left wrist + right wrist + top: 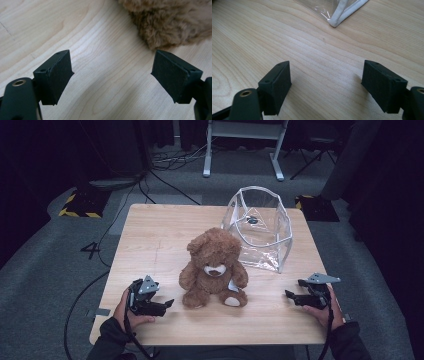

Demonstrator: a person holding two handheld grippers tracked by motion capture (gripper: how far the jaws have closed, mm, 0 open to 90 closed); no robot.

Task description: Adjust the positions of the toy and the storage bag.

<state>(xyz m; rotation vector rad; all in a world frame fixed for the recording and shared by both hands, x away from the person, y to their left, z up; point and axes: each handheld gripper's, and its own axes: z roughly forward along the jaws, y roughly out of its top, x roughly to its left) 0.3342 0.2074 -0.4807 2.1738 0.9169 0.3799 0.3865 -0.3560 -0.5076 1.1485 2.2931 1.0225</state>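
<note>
On the wooden table [150,235]: brown teddy bear [214,267] seated between two released grippers.

Teddy bear sits upright at table centre, facing the person. Clear plastic bag [260,227] with white piping stands open just behind and to the right of it; a small dark item [252,220] shows through the bag, identity not determinable. Left gripper [167,304] rests near the bear's left side, jaws spread apart, grasping nothing; brown fur appears just beyond its jaws. Right gripper [292,290] rests well apart from the bear, jaws likewise spread, a bag corner [335,23] ahead.
</note>
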